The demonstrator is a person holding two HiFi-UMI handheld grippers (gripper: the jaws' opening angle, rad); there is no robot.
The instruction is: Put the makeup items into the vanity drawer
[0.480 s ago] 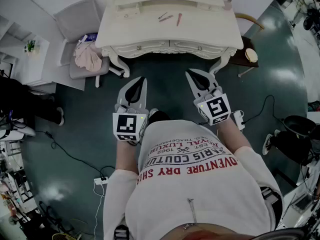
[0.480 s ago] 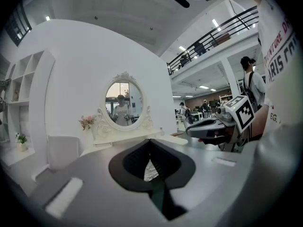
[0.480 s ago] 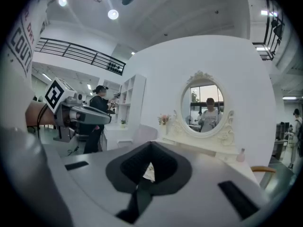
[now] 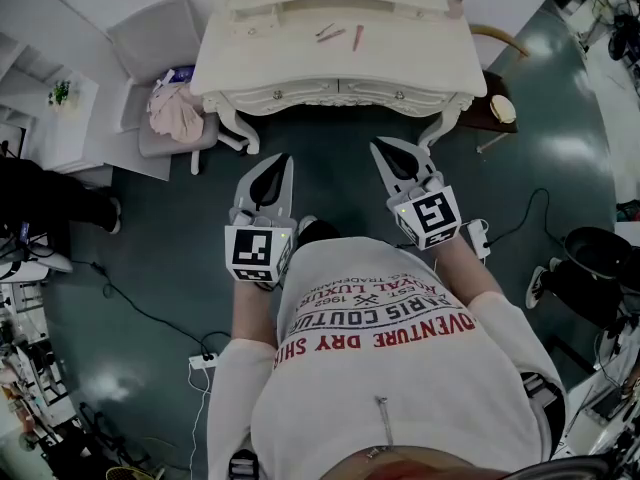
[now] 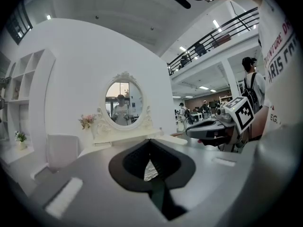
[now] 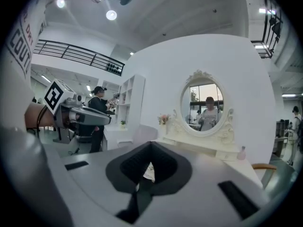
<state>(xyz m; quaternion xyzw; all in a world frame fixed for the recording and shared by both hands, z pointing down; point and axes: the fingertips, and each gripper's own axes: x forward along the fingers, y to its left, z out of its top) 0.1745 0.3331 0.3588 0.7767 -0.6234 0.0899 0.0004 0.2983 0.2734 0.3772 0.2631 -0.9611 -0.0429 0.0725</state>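
**A:** What is seen of the surface and the room?

**B:** A white vanity is set at the far side of a dark teal floor. The makeup items are laid loose on its top, near the middle. The front drawers below them are seen closed. An oval mirror is mounted above the top. A grey chair draped with a pink cloth is placed at the left, and a wooden stool at the right. A white shelf unit is stood along the left wall.

**A:** And the claws?

**B:** The left gripper and the right gripper are held side by side on the near side, well apart from the vanity and aimed toward it. The jaws of each are pressed together, with nothing caught between them.

**A:** What is changed from a moment earlier?

**B:** Very little. The grippers and the makeup items are found where they were. Only a bystander's foot at the left edge has been drawn slightly farther back.
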